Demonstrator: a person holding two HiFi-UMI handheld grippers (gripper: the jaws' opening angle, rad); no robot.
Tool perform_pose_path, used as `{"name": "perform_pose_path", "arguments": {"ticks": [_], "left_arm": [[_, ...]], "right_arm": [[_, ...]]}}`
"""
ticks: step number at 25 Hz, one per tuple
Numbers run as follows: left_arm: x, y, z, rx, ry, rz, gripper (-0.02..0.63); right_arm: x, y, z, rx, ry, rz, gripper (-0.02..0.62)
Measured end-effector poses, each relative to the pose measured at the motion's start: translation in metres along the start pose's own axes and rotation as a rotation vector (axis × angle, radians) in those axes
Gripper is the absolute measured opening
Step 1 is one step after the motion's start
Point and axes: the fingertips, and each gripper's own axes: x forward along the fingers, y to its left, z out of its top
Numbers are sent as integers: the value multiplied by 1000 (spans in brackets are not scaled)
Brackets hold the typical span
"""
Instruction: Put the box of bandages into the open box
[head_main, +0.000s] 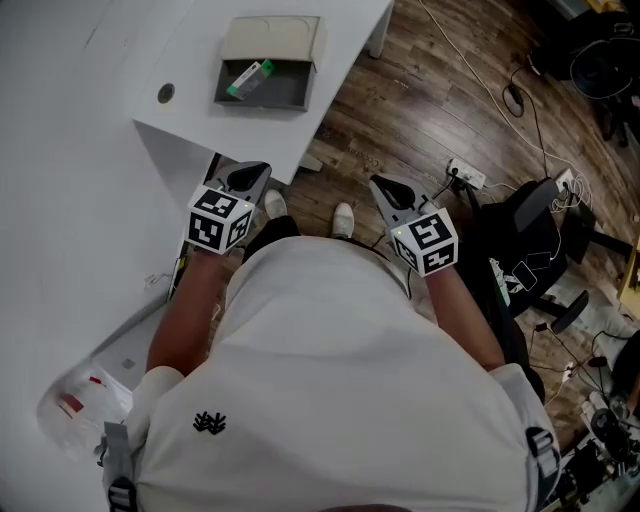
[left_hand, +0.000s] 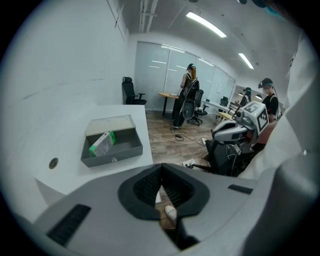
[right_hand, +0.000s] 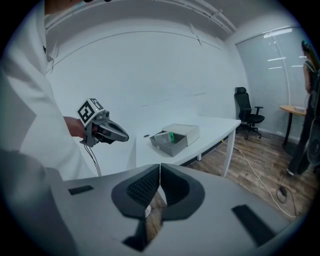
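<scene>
My left tool (head_main: 249, 176) and right tool (head_main: 388, 189) are both shut, empty. The bandages (head_main: 248, 79) lie slanted in the box (head_main: 291, 96) ahead, nearer my left.

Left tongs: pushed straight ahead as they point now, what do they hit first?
Probably nothing near: the left tongs aim just right of the open box, past the table corner, toward the wooden floor. Depth is unclear.

A white counter (head_main: 90, 150) runs along a plain white wall (right_hand: 150, 65), its corner jutting over a dark wood plank floor (head_main: 420, 100). White cables (head_main: 478, 72) trail across the floor near a power strip (head_main: 466, 175). A black office chair (left_hand: 131, 92) stands beside tall glass panels (left_hand: 165, 70), under long ceiling strip lights (left_hand: 206, 24)
</scene>
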Motion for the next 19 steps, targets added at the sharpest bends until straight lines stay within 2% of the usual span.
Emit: {"name": "perform_pose_path", "arguments": {"ticks": [6, 12, 15, 19], "left_arm": [[-1, 4, 6, 14, -11, -27, 8], [-8, 8, 22, 52, -66, -68, 8], [-25, 15, 20, 50, -98, -84, 8], [-58, 36, -2, 25, -109, -97, 8]], "right_arm": [[4, -1, 4, -1, 4, -24, 8], [16, 10, 14, -17, 20, -36, 8], [30, 30, 21, -38, 33, -14, 8], [59, 70, 31, -68, 49, 31, 8]]}}
